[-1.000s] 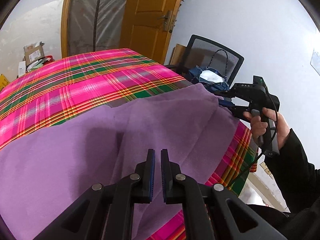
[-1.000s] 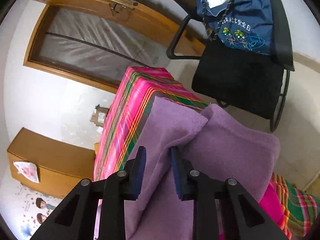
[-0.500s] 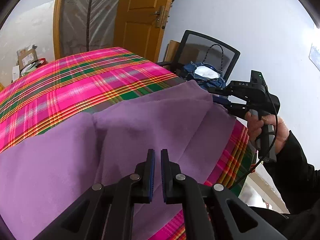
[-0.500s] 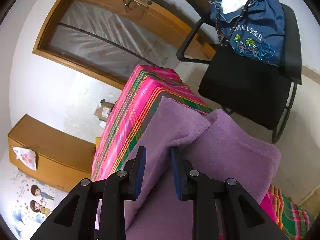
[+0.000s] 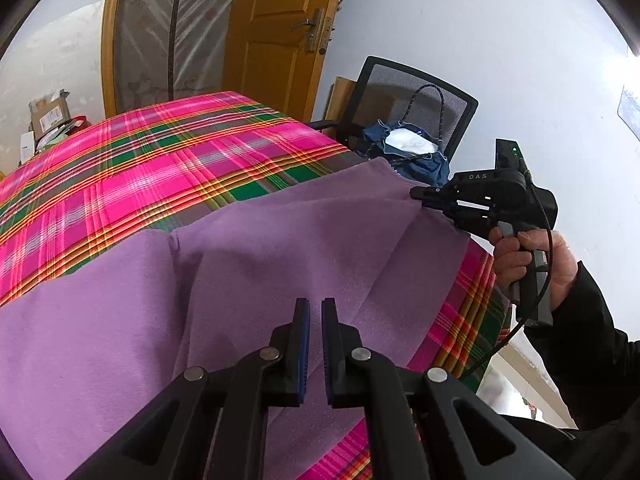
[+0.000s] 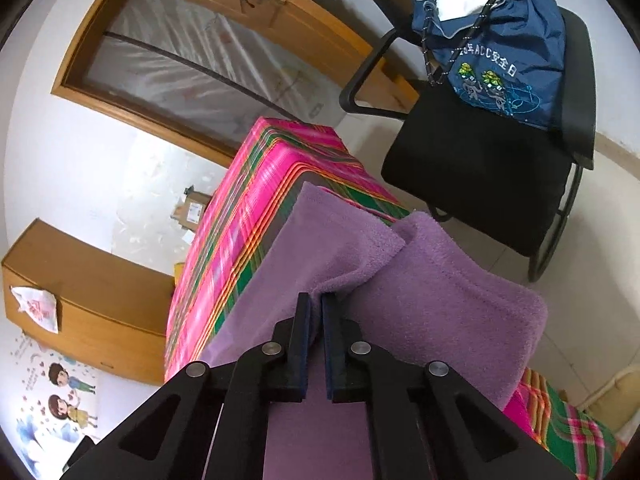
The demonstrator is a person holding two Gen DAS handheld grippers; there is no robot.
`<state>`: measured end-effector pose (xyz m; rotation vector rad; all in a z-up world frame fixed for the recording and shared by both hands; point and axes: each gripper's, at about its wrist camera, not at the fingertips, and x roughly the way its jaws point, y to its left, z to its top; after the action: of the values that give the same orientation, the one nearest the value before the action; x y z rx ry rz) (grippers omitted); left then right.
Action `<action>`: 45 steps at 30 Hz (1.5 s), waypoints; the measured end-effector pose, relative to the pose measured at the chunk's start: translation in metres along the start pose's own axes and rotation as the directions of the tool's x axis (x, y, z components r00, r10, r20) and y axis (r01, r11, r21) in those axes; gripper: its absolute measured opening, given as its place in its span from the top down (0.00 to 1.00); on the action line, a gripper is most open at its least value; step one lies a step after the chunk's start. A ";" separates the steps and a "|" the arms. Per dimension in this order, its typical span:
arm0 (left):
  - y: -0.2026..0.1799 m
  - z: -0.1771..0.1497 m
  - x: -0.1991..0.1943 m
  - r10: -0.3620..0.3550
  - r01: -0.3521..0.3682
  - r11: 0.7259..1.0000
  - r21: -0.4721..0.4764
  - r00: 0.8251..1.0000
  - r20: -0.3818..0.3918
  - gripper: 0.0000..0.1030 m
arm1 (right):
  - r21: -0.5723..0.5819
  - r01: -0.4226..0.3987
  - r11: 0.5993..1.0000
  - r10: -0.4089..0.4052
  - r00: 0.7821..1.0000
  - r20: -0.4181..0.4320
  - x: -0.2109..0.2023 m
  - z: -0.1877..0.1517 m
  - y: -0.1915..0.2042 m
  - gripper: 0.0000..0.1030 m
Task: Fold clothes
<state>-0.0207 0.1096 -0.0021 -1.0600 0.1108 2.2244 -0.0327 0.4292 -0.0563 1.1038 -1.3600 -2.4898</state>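
A purple fleece cloth point(image 5: 280, 248) lies doubled over on a table covered in pink plaid point(image 5: 160, 160). My left gripper point(image 5: 311, 304) sits low at the cloth's near edge, jaws nearly together with purple fabric in the narrow gap. At the cloth's far right corner is my right gripper point(image 5: 416, 194), held by a person's hand point(image 5: 520, 256). In the right wrist view this right gripper point(image 6: 314, 298) is shut on a raised fold of the cloth point(image 6: 440, 292), which hangs over the table's end point(image 6: 248, 216).
A black mesh chair point(image 6: 480, 184) with a blue drawstring bag point(image 6: 500, 40) stands just past the table's end. Behind it are a wooden door point(image 5: 280, 20) and a plastic-covered frame point(image 5: 168, 40). A wooden cabinet point(image 6: 80, 288) stands by the wall.
The right gripper's jaws have closed onto the cloth fold that lay loose between them. The left view has shifted slightly and the cloth's upper layer now looks tauter.
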 end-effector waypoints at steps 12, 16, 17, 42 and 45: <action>-0.001 0.000 -0.004 -0.016 0.015 1.000 0.014 1.000 0.018 0.96 | -0.056 0.000 0.998 0.004 0.997 0.071 -0.030 0.000 0.023 0.97; -0.006 0.000 -0.005 -0.047 0.047 0.998 0.041 0.999 0.016 0.95 | -0.082 0.004 0.997 0.006 0.992 0.126 -0.056 0.001 0.034 0.97; -0.008 0.000 -0.004 -0.065 0.064 0.997 0.053 0.998 0.008 0.93 | -0.086 0.010 0.996 0.002 0.990 0.141 -0.062 0.001 0.035 0.97; -0.033 -0.008 0.051 -0.014 0.028 0.981 0.191 0.997 -0.073 0.69 | 0.010 -0.011 1.000 0.011 1.000 -0.013 -0.006 0.003 0.008 0.69; -0.037 -0.008 0.053 0.007 0.008 0.974 0.226 0.998 -0.065 0.69 | -0.005 0.007 1.000 -0.007 1.000 -0.016 -0.002 0.005 0.009 0.89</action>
<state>-0.0171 0.1636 -0.0387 -1.0056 0.3839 2.1177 -0.0369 0.4278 -0.0469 1.1269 -1.3478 -2.4818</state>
